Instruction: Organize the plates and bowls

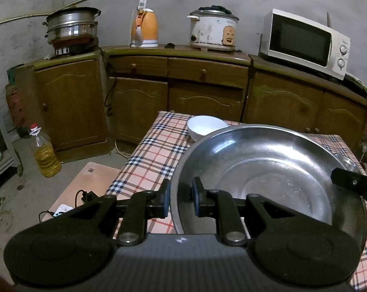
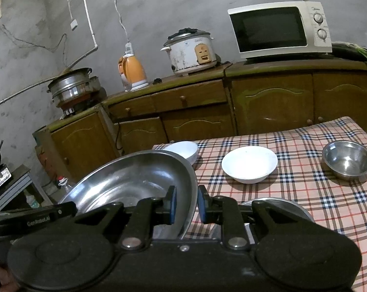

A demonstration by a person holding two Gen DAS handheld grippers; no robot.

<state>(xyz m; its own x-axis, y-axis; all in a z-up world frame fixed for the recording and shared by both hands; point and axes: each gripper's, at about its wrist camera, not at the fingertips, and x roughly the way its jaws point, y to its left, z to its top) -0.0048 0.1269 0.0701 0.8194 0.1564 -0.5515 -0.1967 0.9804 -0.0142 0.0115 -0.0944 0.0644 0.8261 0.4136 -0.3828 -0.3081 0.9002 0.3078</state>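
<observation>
A large steel basin (image 1: 268, 170) is held by its rim between both grippers over the checked tablecloth (image 1: 144, 160). My left gripper (image 1: 181, 199) is shut on the basin's left rim. My right gripper (image 2: 187, 204) is shut on the basin's (image 2: 130, 177) right rim, and one of its fingers (image 1: 353, 182) shows in the left wrist view. A small white bowl (image 2: 183, 149) stands just behind the basin. A wider white bowl (image 2: 249, 164) and a small steel bowl (image 2: 347, 159) stand further right. The edge of another steel dish (image 2: 280, 203) peeks from under my right gripper.
Wooden cabinets (image 1: 207, 90) run along the wall, carrying a steamer pot (image 1: 72, 25), an orange kettle (image 1: 145, 28), a rice cooker (image 1: 212, 29) and a microwave (image 1: 305, 42). On the floor left of the table stand an oil bottle (image 1: 46, 153) and a low board (image 1: 86, 185) with cables.
</observation>
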